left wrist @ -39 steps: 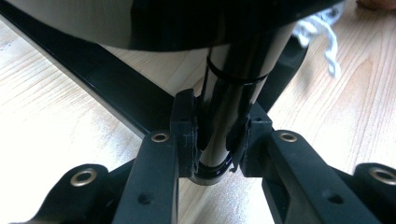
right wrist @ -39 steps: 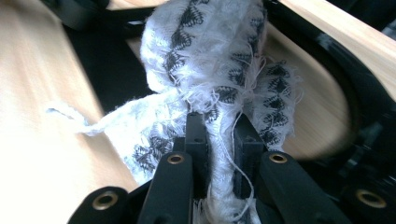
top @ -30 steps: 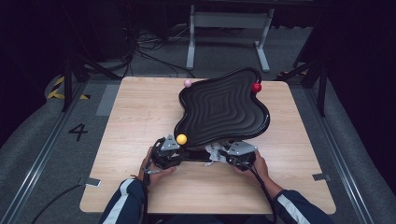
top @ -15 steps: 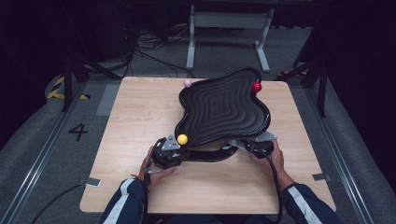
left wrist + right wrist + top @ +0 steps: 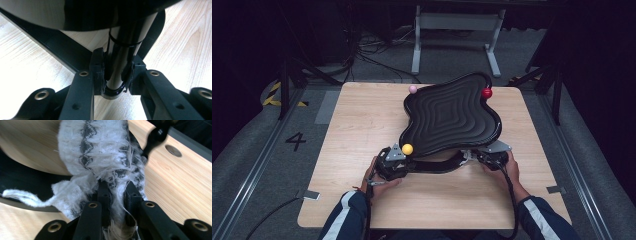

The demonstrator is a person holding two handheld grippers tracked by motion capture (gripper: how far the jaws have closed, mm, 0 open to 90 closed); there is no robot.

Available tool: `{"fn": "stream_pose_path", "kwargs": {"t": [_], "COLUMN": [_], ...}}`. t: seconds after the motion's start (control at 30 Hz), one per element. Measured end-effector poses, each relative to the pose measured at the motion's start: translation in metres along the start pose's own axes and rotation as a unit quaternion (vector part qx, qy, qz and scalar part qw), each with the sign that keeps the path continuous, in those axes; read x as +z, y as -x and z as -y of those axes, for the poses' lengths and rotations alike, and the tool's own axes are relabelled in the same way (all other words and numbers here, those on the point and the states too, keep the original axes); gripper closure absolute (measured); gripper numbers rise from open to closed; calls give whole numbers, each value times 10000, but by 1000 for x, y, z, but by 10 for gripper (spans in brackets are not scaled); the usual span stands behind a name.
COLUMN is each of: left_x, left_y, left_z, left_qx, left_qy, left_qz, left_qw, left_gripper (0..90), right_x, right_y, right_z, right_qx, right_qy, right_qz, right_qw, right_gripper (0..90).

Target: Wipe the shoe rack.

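Evidently the left gripper (image 5: 113, 75) is clamping the tray's black post (image 5: 122, 50) while the right gripper (image 5: 116, 195) is pinching a frayed cloth wrap (image 5: 100, 150); any tilting is risking the yellow ball (image 5: 407, 149) rolling off the wavy tray (image 5: 452, 115).

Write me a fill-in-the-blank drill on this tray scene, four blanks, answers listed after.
1. The wavy tray is coloured ____.
2. The ball nearest the left gripper is ____.
3. The right gripper has its jaws shut on a white and grey ____.
4. The red ball sits at the tray's ____ edge, away from the person.

Missing words: black; yellow; cloth; far
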State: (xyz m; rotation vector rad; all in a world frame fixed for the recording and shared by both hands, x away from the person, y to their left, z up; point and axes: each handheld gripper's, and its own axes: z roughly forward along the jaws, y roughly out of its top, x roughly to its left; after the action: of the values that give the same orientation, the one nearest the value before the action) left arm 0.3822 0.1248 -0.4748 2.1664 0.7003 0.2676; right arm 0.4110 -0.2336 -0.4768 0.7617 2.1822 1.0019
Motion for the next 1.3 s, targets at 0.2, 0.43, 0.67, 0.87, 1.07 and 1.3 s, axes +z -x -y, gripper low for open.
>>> {"fn": "stream_pose_path", "kwargs": {"t": [0.2, 0.43, 0.67, 0.87, 1.07, 1.3], "left_x": [0, 0, 1, 1, 1, 2], "left_y": [0, 0, 2, 2, 2, 3], "left_z": [0, 0, 0, 0, 0, -2], "left_qx": [-64, -42, -42, -101, -66, -76], "left_qy": [9, 24, 9, 23, 13, -5], "left_qz": [-48, 20, 67, 45, 4, 45], "left_qw": [10000, 10000, 10000, 9999, 10000, 10000], "left_gripper": [678, 681, 696, 710, 722, 724], "right_x": [-1, -1, 2, 7, 10, 13], "right_y": [-3, -11, -30, -52, -46, -16], "right_z": [-2, -6, -12, -19, -18, -9], "right_qx": [-62, -190, -438, -550, -542, -144], "right_qy": [114, 115, 207, 280, 299, 155], "right_qz": [-95, -319, -692, -943, -826, -279], "right_qw": [9999, 9992, 9964, 9936, 9947, 9994], "right_gripper": [781, 788, 787, 790, 788, 788]}}
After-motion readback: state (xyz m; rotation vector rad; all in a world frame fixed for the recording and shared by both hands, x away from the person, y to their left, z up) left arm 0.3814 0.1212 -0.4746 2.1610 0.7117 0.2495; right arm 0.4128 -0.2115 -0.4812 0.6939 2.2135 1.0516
